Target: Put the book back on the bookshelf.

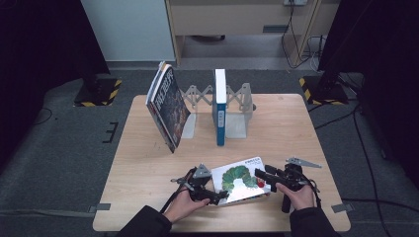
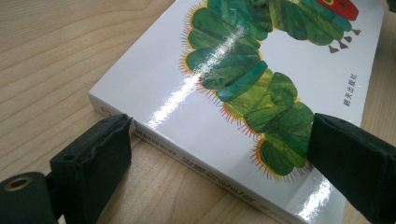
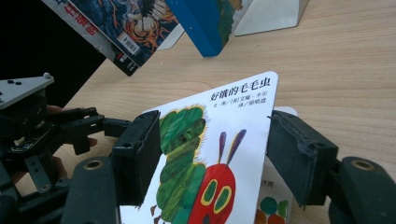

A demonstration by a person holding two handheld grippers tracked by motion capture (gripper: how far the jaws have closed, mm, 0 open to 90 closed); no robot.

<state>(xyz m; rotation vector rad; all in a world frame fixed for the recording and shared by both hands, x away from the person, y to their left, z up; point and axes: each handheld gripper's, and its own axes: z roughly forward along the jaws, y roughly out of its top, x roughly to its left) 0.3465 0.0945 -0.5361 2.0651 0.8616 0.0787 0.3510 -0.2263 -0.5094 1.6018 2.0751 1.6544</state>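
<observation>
Caterpillar book (image 1: pixel 241 178) lies on the desk (image 1: pixel 276 128) at its 6 o'clock edge, front cover partly lifted. At 12 o'clock a blue book (image 1: pixel 220 106) stands in the rack (image 1: pixel 236 106); a dark book (image 1: pixel 167 106) leans at 11. Left tool (image 1: pixel 210 193) straddles the book's spine corner, jaws apart. Right tool (image 1: pixel 264 176), jaws apart, straddles the raised cover.

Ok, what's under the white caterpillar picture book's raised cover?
Under the white caterpillar picture book cover, a page corner with coloured fruit shapes peeks out. The rest is covered.
</observation>
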